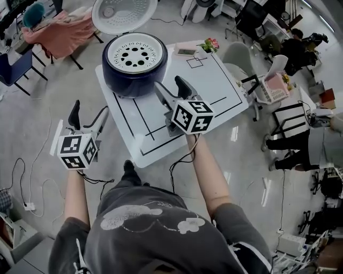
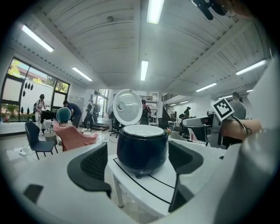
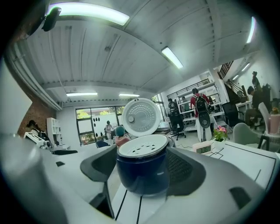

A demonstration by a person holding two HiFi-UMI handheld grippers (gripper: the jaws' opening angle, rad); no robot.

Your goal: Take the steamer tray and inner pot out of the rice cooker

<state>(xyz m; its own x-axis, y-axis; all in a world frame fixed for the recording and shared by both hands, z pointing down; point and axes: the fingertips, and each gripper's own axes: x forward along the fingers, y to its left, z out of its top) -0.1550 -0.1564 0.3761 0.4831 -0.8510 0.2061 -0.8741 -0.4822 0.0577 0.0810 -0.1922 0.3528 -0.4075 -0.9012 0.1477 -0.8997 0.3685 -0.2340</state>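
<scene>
open-plan lab or workshop hall: ribbed ceiling with strip lights (image 2: 144, 70), a wall of large windows (image 2: 17, 89), bare grey floor (image 1: 43, 123) with loose cables (image 1: 30, 182). white table (image 1: 225, 80) marked out in black lines, office chairs (image 1: 236, 53), metal shelving (image 3: 183, 97), people (image 2: 72, 111) standing about.

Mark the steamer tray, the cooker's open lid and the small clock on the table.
steamer tray (image 1: 134, 55): head view, centre of the perforated disc.
lid (image 1: 124, 13): head view, middle of its inner face.
clock (image 1: 186, 52): head view, its display face.
</scene>
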